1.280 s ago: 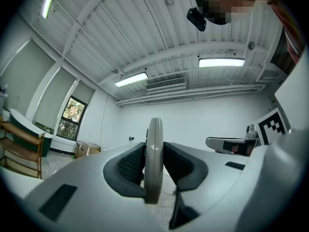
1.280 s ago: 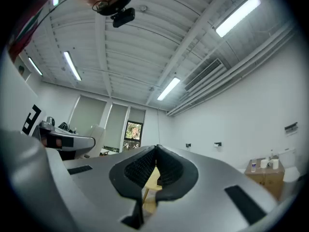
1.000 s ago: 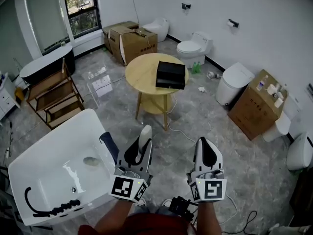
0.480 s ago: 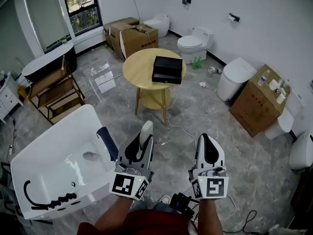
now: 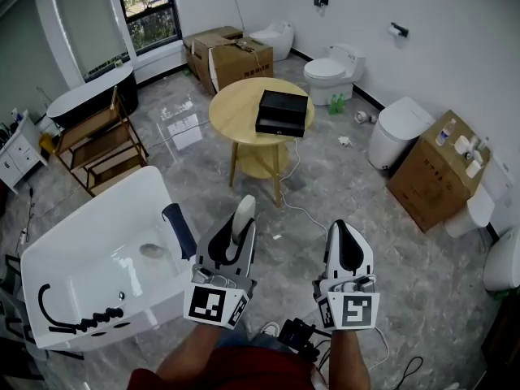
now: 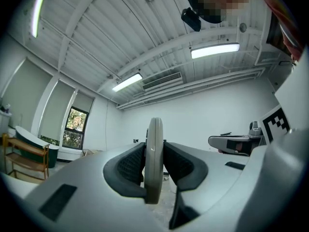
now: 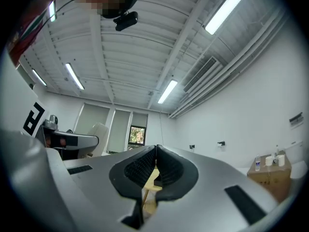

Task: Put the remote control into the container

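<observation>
Left gripper first, from the head view: its jaws are clamped on the remote control, a slim pale slab that stands on edge and pokes out ahead of the pads. Right gripper rides level beside it, jaws pressed together with nothing in them. Both are held low in the frame over the grey marbled floor, well apart from the container, a black box that sits on the round wooden table further up the room. A white bathtub lies just left of the left gripper, and toilets and cardboard boxes line the far wall.

Over to the left gripper view: the remote control fills the middle, seen edge-on, with a dark ribbed pad hard against each of its flat sides. The other gripper shows at the right edge, with white wall and ceiling lights behind.

Now the right gripper view: the two ribbed pads meet at their tips, with no object between them. Through the small gap below them a sliver of the yellow table shows.
</observation>
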